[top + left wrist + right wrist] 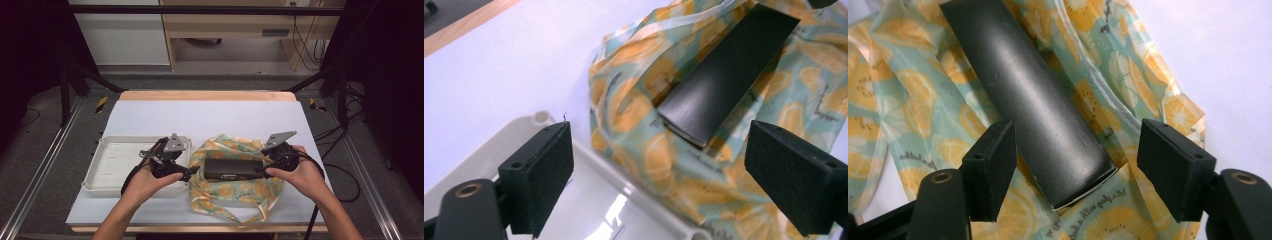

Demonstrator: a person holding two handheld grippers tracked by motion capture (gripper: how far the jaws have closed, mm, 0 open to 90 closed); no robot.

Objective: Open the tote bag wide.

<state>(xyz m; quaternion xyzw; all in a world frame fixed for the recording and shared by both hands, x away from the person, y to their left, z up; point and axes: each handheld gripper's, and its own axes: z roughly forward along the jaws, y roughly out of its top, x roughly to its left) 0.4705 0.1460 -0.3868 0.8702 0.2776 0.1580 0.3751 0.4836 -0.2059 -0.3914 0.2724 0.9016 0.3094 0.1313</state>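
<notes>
Lemon-print bag [1128,215] reads "play with a"; box [1038,100] unlabelled.

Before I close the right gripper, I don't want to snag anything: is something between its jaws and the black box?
Nothing visible: the right gripper straddles the black box end with open gaps. Only the lemon-print bag lies underneath.

High view overhead, facing forward-down; both gripper views close, sharing black box [729,75] on cloth [1128,75].
</notes>
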